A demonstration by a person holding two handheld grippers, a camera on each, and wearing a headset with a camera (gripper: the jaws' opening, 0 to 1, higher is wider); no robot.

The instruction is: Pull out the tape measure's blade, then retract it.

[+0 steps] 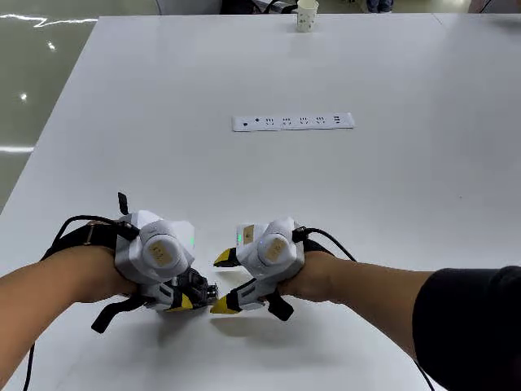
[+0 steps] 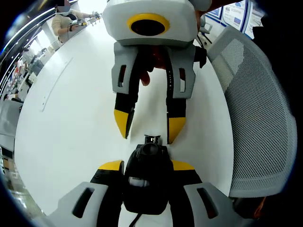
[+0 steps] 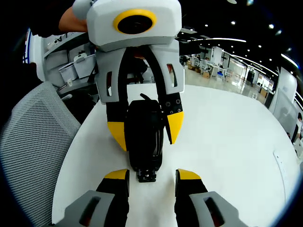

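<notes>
A black tape measure [image 2: 146,182] sits between the yellow-tipped jaws of my left gripper [image 2: 147,166], which is shut on its case. In the head view that gripper [image 1: 189,300] is low on the white table [image 1: 269,187], with the tape measure [image 1: 200,287] dark at its tip. My right gripper [image 1: 222,282] faces it nose to nose, open. In the right gripper view the tape measure [image 3: 144,135] points at me, and its small metal blade tip [image 3: 147,176] lies in the gap between the spread jaws of my right gripper [image 3: 152,175] without touching them. No blade is drawn out.
A white power strip [image 1: 293,122] lies at the table's middle and a paper cup [image 1: 307,15] stands at the far edge. A grey mesh chair [image 2: 258,123] is just off the near edge, behind the grippers.
</notes>
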